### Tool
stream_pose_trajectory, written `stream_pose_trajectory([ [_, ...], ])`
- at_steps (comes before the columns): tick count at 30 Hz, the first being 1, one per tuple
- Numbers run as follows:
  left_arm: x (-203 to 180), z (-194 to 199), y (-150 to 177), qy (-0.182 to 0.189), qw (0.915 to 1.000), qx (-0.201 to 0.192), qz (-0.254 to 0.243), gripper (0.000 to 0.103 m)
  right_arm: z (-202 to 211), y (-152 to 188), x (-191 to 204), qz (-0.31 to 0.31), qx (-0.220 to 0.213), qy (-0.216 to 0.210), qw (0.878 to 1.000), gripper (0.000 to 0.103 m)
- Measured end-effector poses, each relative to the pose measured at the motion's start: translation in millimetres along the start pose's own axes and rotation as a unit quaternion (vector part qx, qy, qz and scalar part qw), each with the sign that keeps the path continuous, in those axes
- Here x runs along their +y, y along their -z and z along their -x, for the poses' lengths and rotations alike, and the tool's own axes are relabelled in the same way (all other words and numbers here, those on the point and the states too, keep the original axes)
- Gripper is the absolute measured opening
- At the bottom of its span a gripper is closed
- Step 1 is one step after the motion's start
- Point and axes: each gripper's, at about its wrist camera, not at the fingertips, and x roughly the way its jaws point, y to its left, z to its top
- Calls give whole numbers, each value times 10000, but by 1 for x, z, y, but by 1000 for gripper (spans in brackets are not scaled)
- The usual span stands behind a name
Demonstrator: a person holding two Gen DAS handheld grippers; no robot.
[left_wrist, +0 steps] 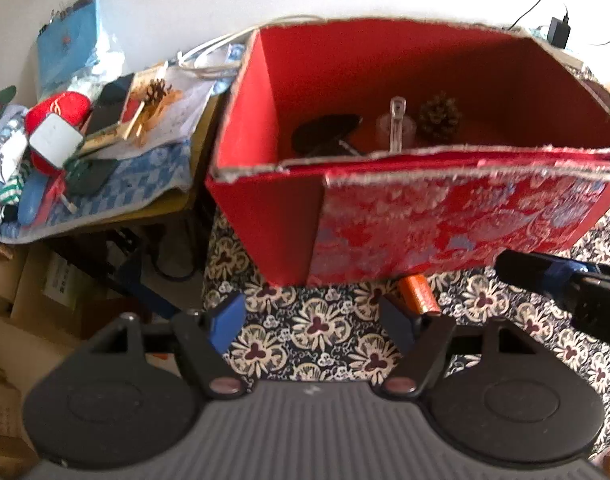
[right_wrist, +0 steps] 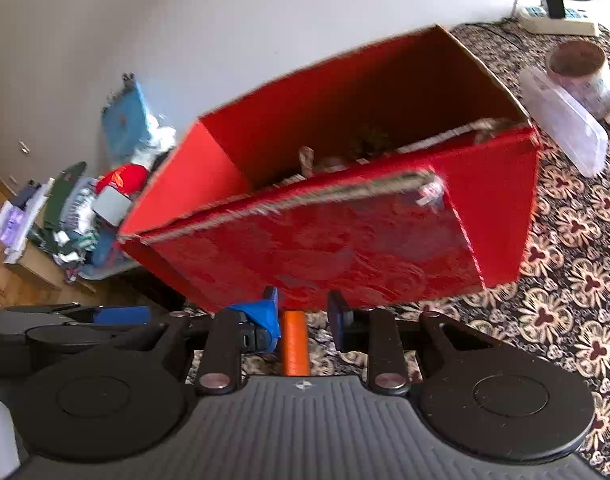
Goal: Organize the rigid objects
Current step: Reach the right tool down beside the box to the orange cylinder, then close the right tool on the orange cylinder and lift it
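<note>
A red cardboard box (left_wrist: 425,216) stands open on the patterned cloth (left_wrist: 317,328). Inside it lie a pine cone (left_wrist: 439,116), a clear clip (left_wrist: 397,124) and a dark object (left_wrist: 325,132). An orange cylinder (left_wrist: 419,292) lies on the cloth at the box's front. My left gripper (left_wrist: 313,320) is open, and the cylinder is beside its right finger. In the right wrist view the box (right_wrist: 345,240) fills the middle and the orange cylinder (right_wrist: 293,342) lies between my right gripper's (right_wrist: 305,312) open fingers, with no visible squeeze on it.
A low side table (left_wrist: 105,184) at the left holds clutter: a red pouch (left_wrist: 61,108), a white case (left_wrist: 55,140), books. In the right wrist view a clear plastic case (right_wrist: 565,120), a tape roll (right_wrist: 577,68) and a power strip (right_wrist: 557,20) lie at the right. Cardboard boxes sit below left.
</note>
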Motion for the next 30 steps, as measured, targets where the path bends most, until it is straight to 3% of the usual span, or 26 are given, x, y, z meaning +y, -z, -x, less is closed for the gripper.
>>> stream_pose_trajectory([
  [12,-13,-21,9,-4,9993,331,-178,82,-10,0,-31,-688,466,70,9965,10],
  [14,-16,-22,9,33,9993,330,-186,87,-9,0,-33,-701,484,87,9963,10],
  [30,-37,-27,11,154,9986,406,-311,89,6,1,-58,-772,579,-22,9953,14],
])
